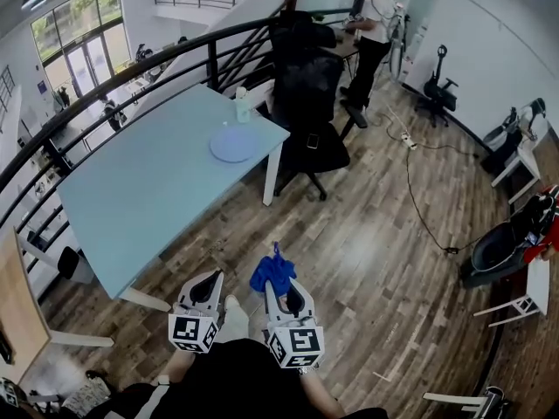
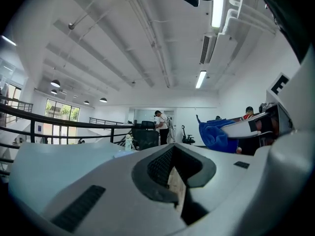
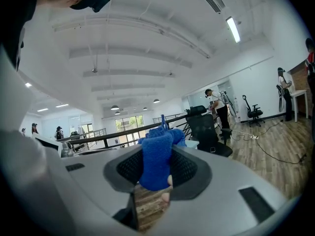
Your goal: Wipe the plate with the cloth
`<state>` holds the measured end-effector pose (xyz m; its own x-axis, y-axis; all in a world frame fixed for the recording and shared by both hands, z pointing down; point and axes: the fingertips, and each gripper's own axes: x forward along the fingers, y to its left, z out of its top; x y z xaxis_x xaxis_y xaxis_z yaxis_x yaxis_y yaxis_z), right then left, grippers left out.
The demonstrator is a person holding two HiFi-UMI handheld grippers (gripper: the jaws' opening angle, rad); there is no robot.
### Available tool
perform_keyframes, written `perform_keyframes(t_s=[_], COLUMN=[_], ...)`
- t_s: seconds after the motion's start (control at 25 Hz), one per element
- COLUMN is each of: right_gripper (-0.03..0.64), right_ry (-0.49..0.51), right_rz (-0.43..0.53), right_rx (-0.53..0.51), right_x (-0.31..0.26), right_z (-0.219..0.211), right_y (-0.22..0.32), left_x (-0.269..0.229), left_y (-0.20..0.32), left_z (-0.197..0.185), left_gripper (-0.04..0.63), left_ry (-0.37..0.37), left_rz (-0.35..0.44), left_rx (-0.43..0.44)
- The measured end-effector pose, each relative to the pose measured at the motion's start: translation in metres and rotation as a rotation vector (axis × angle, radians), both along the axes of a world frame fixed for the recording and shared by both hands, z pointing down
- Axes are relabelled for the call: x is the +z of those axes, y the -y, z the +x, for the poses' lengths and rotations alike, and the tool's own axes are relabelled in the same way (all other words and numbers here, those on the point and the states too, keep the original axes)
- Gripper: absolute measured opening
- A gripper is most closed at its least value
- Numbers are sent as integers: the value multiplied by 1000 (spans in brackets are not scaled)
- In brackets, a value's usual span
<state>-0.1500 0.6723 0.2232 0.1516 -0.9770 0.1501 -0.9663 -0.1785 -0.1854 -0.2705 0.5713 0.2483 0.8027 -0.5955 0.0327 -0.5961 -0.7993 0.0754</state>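
Left tongs [image 1: 210,279] sit low and close, with their two jaws pressed together and nothing between them. Far ahead of them, well out of reach, the round plate [image 1: 233,144] lies near the edge of the light blue table [image 1: 131,190]. Just to the right of the left tongs, the right tongs [image 1: 286,293] pinch the blue cloth [image 1: 272,271], which sticks up past their tips. I think the wiping has not begun and this is the carrying part. Next, the person needs to step up to the table, lower the cloth flat onto the plate, and maybe steady the plate with the left tongs.
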Motion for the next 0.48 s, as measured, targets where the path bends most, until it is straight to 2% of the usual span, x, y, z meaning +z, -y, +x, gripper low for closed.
perform_keyframes(t_s=[0.48], right_gripper=[120], right_ry=[11], right_rz=[-10], right_rx=[26], right_x=[-8], right_z=[42], right_y=[94], left_x=[-14], left_y=[101], left_z=[52], left_gripper=[0], left_ry=[-6], left_rz=[-3], left_rx=[42])
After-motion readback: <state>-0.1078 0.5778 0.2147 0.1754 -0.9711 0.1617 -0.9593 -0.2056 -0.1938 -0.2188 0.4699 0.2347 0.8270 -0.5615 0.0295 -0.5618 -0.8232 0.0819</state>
